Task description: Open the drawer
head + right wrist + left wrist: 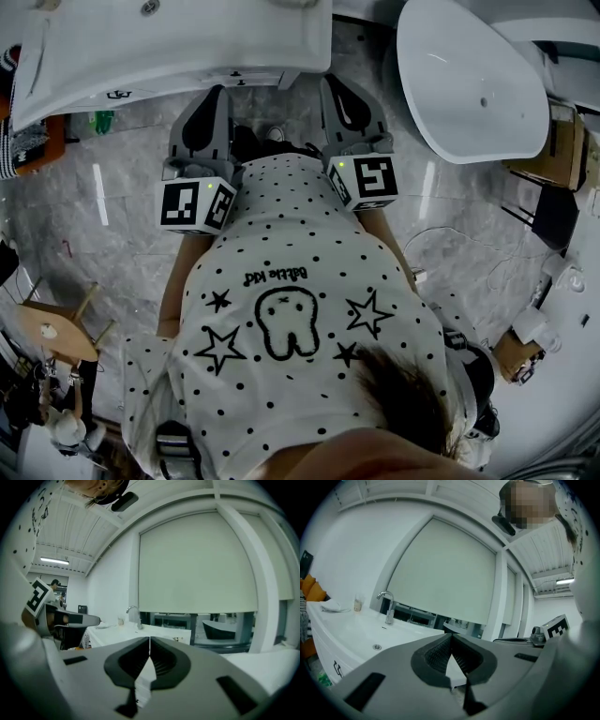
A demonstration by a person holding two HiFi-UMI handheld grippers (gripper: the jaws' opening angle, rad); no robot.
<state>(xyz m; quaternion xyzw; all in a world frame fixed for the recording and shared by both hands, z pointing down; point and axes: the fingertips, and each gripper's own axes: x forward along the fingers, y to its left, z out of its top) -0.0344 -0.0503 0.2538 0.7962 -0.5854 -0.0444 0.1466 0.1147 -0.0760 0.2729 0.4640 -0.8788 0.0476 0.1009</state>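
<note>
A white vanity with a basin stands right in front of me; from above its drawer front is hidden under the counter edge. My left gripper and right gripper are held side by side at chest height, pointing at the vanity and short of it. In the left gripper view the left gripper is shut with nothing between its pads, and the counter and faucet lie ahead to the left. In the right gripper view the right gripper is likewise shut and empty, facing the faucet.
A white bathtub fills the upper right. A wooden stool stands at the lower left and cardboard boxes at the right. Grey marble floor lies on both sides of me. A roller blind covers the window behind the counter.
</note>
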